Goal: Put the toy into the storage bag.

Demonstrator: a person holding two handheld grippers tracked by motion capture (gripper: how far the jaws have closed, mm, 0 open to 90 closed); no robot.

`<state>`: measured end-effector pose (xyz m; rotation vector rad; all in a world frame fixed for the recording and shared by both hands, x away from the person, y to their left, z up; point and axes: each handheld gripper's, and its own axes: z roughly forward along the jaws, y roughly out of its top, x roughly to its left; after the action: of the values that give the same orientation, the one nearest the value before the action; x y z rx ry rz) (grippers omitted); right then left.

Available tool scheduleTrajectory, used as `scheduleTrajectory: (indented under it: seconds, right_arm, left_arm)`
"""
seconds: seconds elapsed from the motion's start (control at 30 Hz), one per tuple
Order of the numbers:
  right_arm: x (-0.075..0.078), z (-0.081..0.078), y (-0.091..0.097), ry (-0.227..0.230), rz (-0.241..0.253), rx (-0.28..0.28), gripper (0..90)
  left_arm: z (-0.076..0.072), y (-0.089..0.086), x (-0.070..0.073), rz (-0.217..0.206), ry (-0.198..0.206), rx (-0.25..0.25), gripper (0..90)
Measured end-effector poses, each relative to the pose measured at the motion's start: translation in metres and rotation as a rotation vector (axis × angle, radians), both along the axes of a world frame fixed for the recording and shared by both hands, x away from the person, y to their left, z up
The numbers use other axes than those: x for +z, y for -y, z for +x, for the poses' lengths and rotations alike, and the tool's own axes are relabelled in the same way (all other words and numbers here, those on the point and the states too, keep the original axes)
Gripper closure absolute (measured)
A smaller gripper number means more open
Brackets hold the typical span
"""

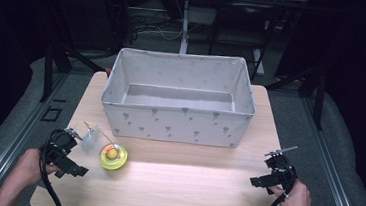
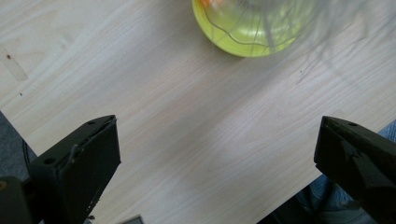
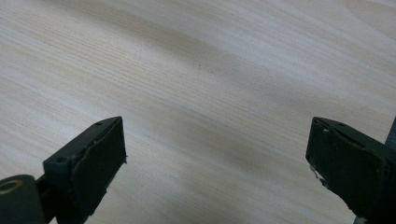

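A yellow-green round toy (image 1: 113,156) with an orange ball in its middle lies on the wooden table (image 1: 179,183), left of centre. A thin wand with a pale feather (image 1: 90,140) rises from it toward the left. In the left gripper view the toy (image 2: 252,25) sits beyond the jaws at the top. My left gripper (image 1: 75,170) is open, low over the table just left of the toy. At the table's right edge my right gripper (image 1: 255,181) is open over bare wood (image 3: 210,93).
A large grey fabric box (image 1: 179,98) with a small printed pattern stands open-topped across the back half of the table. Dark floor, cables and stand legs lie beyond the table.
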<state>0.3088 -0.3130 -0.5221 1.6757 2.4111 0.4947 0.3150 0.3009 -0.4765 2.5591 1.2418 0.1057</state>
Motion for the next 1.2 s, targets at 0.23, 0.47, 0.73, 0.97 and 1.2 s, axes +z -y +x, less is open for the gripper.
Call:
scheduleTrajectory:
  seconds: [0.23, 0.47, 0.73, 0.97, 1.2]
  right_arm:
    - [0.0, -0.002, 0.0, 0.006, 0.004, -0.007, 5.2]
    - [0.0, -0.002, 0.001, -0.004, 0.001, -0.002, 5.5]
    - [-0.001, -0.002, 0.0, -0.003, 0.001, -0.006, 5.9]
    - [-0.001, -0.002, 0.001, -0.009, -0.001, -0.003, 5.8]
    - [-0.002, -0.002, 0.0, -0.007, -0.005, 0.002, 5.5]
  left_arm:
    - [0.003, 0.002, 0.015, 0.011, 0.004, -0.055, 0.4]
    - [0.003, 0.003, 0.037, 0.013, 0.054, -0.078, 3.0]
    - [0.004, 0.008, 0.052, 0.015, 0.057, -0.131, 4.3]
    - [0.01, 0.007, 0.068, -0.003, 0.06, -0.136, 1.4]
    - [0.017, 0.01, 0.082, -0.017, 0.081, -0.142, 1.4]
